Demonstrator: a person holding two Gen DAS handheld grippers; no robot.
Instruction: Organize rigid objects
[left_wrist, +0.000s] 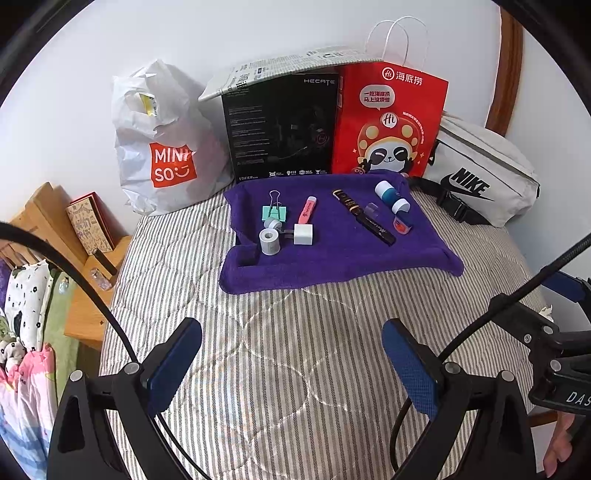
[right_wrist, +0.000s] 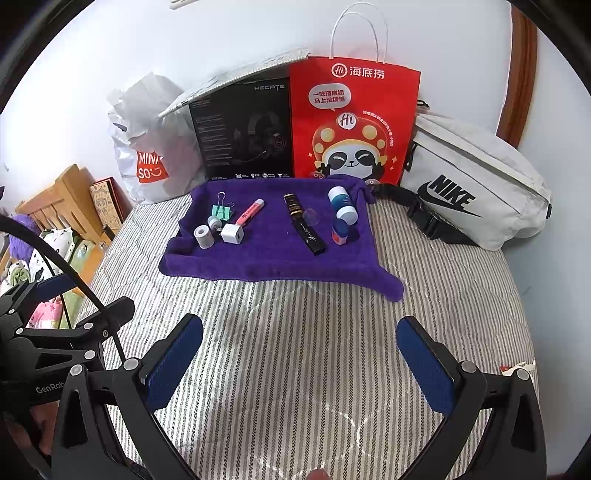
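small rigid objects sit in two clusters on the purple towel (left_wrist: 332, 258), which lies at the far end of the striped bed cover (left_wrist: 280, 362). toward the towel's left edge you have a mint binder clip (left_wrist: 274, 212), a pink highlighter (left_wrist: 307, 210), a white cube charger (left_wrist: 303, 234) and a grey tape roll (left_wrist: 269, 240). toward its right edge lie a black pen box (left_wrist: 364, 217) and a blue and white bottle (left_wrist: 388, 195). your left gripper (left_wrist: 291, 365) and right gripper (right_wrist: 300, 365) both hover over the near part of the cover, well apart from the towel, jaws spread wide and holding nothing.
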